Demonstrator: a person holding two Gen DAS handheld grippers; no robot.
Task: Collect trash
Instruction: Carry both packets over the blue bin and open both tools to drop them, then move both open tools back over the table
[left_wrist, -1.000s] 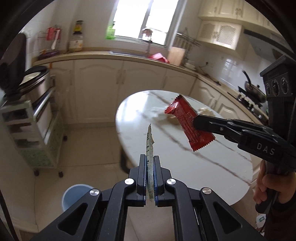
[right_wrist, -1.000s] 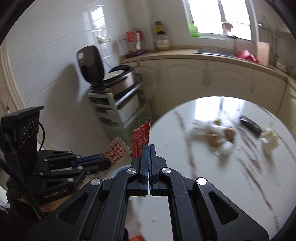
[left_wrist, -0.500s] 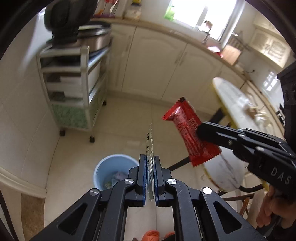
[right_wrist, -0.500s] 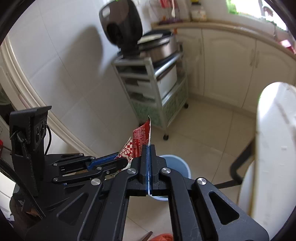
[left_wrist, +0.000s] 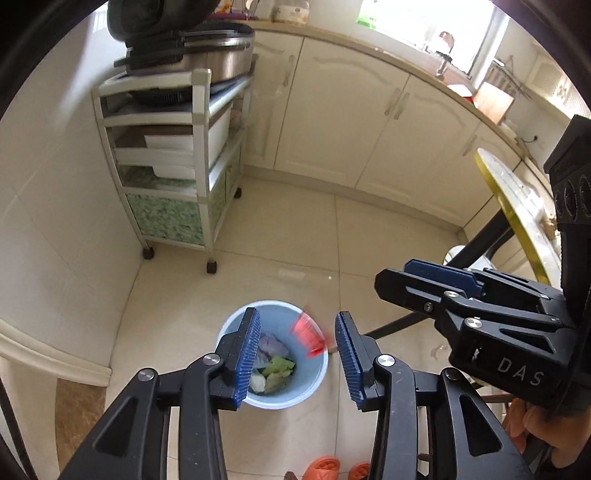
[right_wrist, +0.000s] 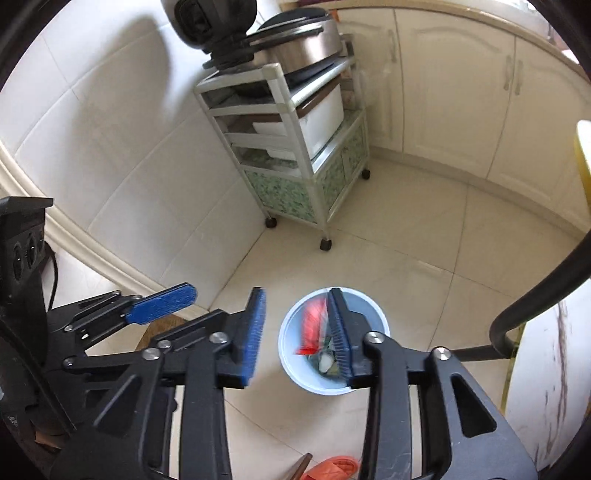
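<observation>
Trash fills a round pale-blue plastic bin (left_wrist: 317, 380) on the glossy tile floor (left_wrist: 388, 240), below both claws. Left claw (left_wrist: 297, 360) and right claw (right_wrist: 297, 332) gape, ribbed blue pads apart. A blurred red wrapper (left_wrist: 307, 334) sits over the rim.

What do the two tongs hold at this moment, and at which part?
Nothing. Both the left tongs and right tongs are open; the red wrapper is falling, blurred, over the blue bin.
</observation>
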